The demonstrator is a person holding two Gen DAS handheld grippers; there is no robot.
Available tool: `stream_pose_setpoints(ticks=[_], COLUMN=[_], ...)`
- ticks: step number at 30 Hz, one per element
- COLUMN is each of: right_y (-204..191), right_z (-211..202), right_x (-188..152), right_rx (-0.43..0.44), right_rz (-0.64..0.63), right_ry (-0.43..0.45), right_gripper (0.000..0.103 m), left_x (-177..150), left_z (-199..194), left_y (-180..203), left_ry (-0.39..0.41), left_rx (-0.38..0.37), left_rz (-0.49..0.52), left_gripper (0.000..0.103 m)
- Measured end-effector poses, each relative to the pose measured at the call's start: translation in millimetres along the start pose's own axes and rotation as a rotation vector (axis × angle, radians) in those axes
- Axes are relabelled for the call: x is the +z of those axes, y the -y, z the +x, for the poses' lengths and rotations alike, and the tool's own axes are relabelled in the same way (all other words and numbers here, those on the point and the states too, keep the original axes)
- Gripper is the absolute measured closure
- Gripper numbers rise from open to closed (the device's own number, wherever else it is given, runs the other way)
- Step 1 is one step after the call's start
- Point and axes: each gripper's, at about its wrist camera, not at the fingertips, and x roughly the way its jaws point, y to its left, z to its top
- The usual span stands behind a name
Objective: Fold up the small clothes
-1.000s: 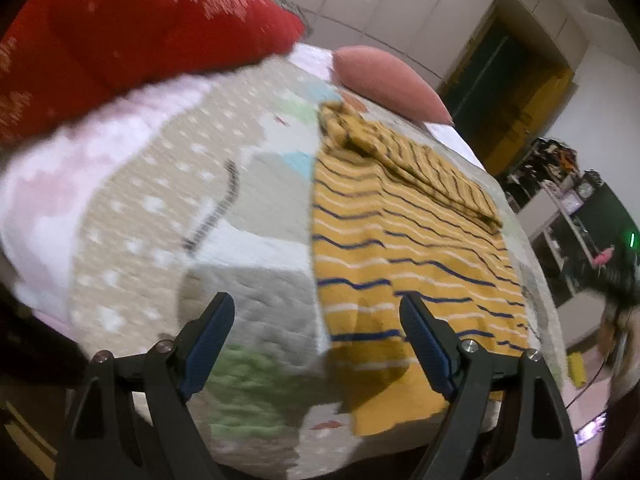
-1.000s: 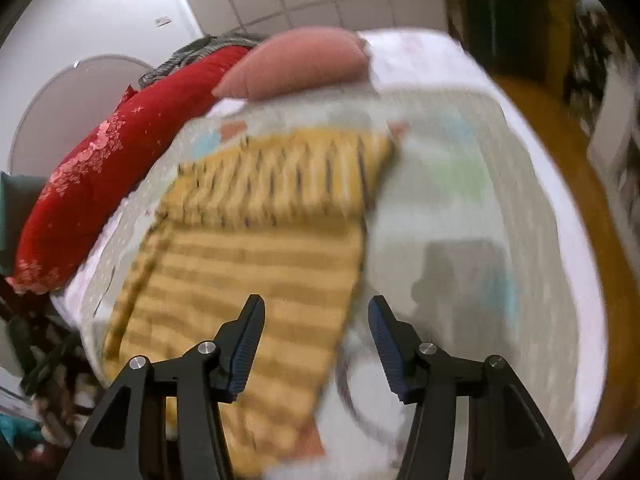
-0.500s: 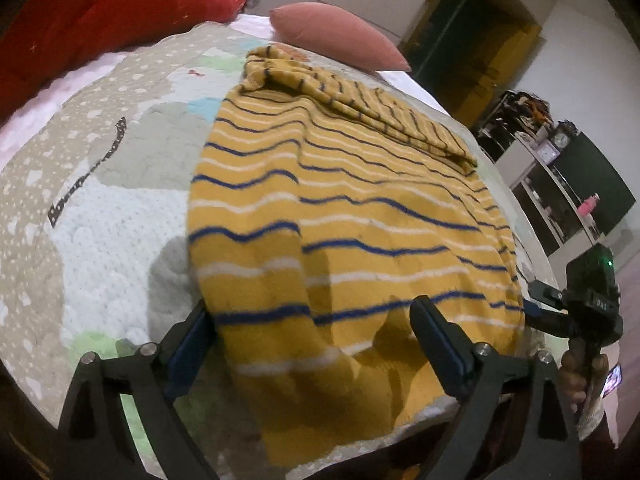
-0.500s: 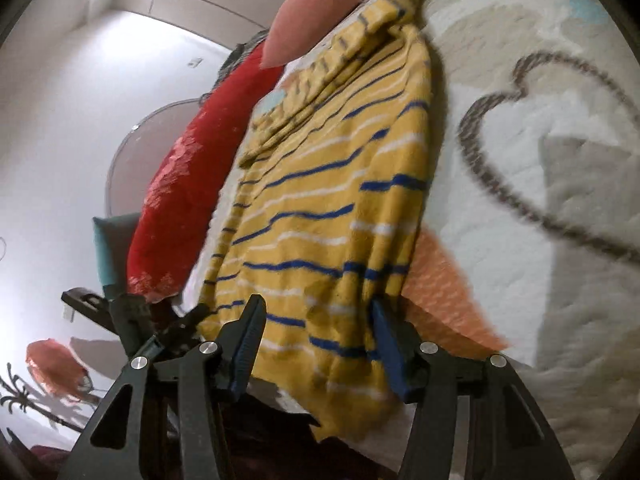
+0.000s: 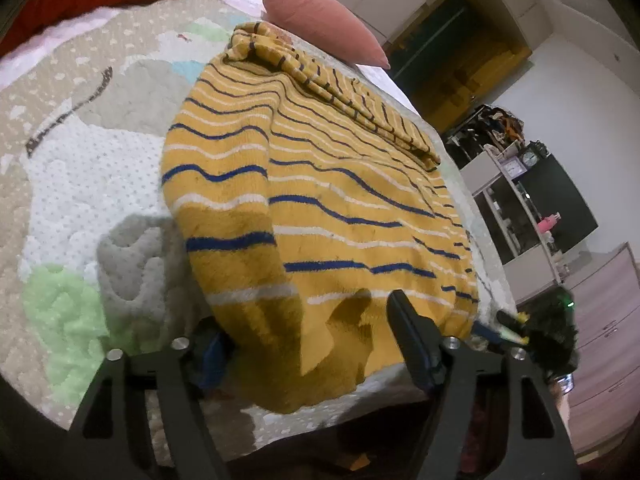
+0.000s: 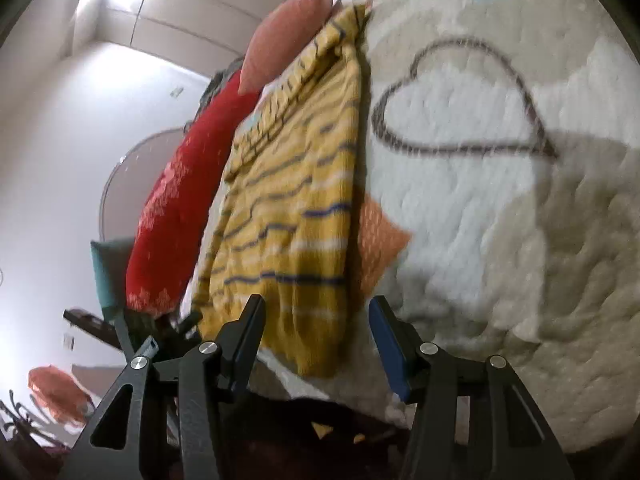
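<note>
A mustard-yellow knitted sweater (image 5: 320, 200) with thin navy and white stripes is spread flat on a bed covered by a quilted patchwork bedspread (image 5: 80, 200). Its near hem droops over the bed's front edge, where the fabric is rumpled and folded back on itself in a small triangular flap. At the far end a sleeve is seen folded across the body as a narrower, tightly striped band, just in front of a pink pillow (image 5: 324, 24); a red cushion (image 6: 180, 216) lies along the bed's far side. The left claw (image 5: 308, 344) is held at the hem's left corner with its jaws closing: the hem lies between them, the left pad is hidden under the cloth, and the right pad (image 5: 408, 336) stands on top of the knit, though a firm pinch cannot be told. The right claw (image 6: 316, 340) is held apart at the hem's opposite corner, with the drooping edge of the sweater hanging between its fingers and neither pad pressed on it. A dark heart outline (image 6: 460, 100) is stitched into the bedspread beside the garment.
</note>
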Motion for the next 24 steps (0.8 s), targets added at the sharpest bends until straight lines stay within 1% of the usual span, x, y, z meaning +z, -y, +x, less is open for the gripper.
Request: stream_pose_setpoints(ticks=[1, 3, 5, 7, 9, 10, 11, 12, 13, 14, 16, 18, 21, 24], right_y=[0, -3, -12, -23, -33, -34, -33, -31, -26, -22, -15, -14, -21, -31], right_z=[8, 33, 58, 78, 86, 86, 83, 81, 78, 77, 73, 69, 58, 38], right_x=[0, -3, -6, -6, -5, -4, -5, -6, -6, -5, -5, -5, -8, -19], right_rx=[0.001, 0.013, 0.032, 0.025, 0.014, 0.018, 0.021, 0.019, 0.015, 0.017, 0.045, 0.054, 0.072, 0.075], right_rz=[0.004, -0.005, -0.040, -0.089, -0.129, -0.138, -0.136, -0.128, -0.112, -0.083, -0.028, -0.014, -0.021, -0.047], right_ry=[-0.018, -0.053, -0.083, -0.095, -0.095, -0.096, -0.091, -0.084, -0.077, -0.070, -0.050, -0.040, -0.039, -0.037], right_gripper=[0.044, 0.043, 0.043, 0.043, 0.043, 0.046, 0.060, 0.072, 0.086, 0.089, 0.092, 0.093, 0.094, 0.094], left_x=[1, 4, 7, 10, 13, 14, 15, 14, 15, 15, 16, 17, 14, 5], left_z=[1, 4, 8, 11, 12, 12, 11, 10, 9, 8, 4, -1, -16, -36], left_y=[-1, -1, -1, -2, -4, -5, -5, -5, -4, -5, -14, -14, 0, 14], left_ry=[-0.004, -0.012, -0.020, -0.028, -0.030, -0.031, -0.029, -0.028, -0.032, -0.039, -0.047, -0.046, -0.017, 0.003], left_rx=[-0.013, -0.045, -0.058, -0.063, -0.075, -0.074, -0.044, -0.006, 0.052, 0.098, 0.061, 0.054, 0.053, 0.037], left_rz=[-0.009, -0.023, -0.024, -0.036, -0.062, -0.075, -0.081, -0.074, -0.057, -0.053, -0.106, -0.127, -0.089, -0.049], left_gripper=[0.022, 0.012, 0.010, 0.010, 0.010, 0.012, 0.028, 0.055, 0.071, 0.092, 0.093, 0.095, 0.095, 0.095])
